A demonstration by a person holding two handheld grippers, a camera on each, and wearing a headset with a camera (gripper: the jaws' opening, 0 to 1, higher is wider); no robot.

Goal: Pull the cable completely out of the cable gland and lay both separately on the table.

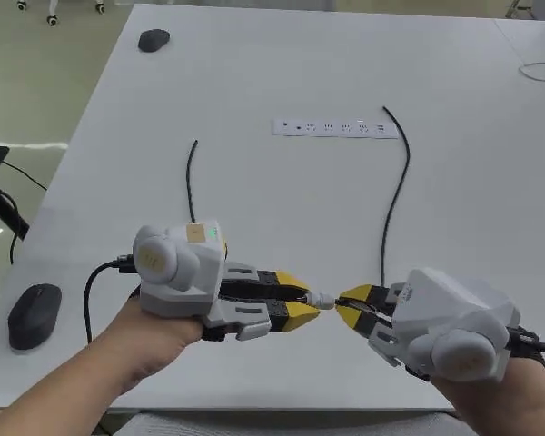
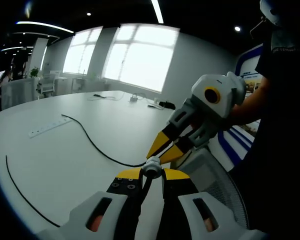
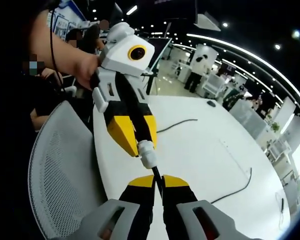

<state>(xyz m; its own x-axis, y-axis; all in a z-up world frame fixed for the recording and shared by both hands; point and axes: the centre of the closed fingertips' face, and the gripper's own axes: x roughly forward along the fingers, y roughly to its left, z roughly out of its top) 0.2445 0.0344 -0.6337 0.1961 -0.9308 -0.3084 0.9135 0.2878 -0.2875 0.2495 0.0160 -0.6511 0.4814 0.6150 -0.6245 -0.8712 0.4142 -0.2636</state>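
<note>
A small white cable gland (image 1: 322,300) hangs in the air over the table's near edge, between the two grippers. My left gripper (image 1: 305,307) is shut on the gland (image 2: 151,167), whose white body pokes out past the yellow jaw tips. My right gripper (image 1: 347,305) faces it tip to tip and is shut on the black cable (image 3: 158,179) right where it leaves the gland (image 3: 146,152). From there the cable (image 1: 392,204) trails away across the white table (image 1: 254,82) toward the power strip. The other gripper (image 2: 165,147) almost touches the gland.
A white power strip (image 1: 336,128) lies mid-table. A second, short black cable (image 1: 191,177) lies to the left. One dark mouse (image 1: 34,314) sits at the near left edge and another (image 1: 153,39) at the far left. A grey mesh chair (image 3: 60,165) stands below the table edge.
</note>
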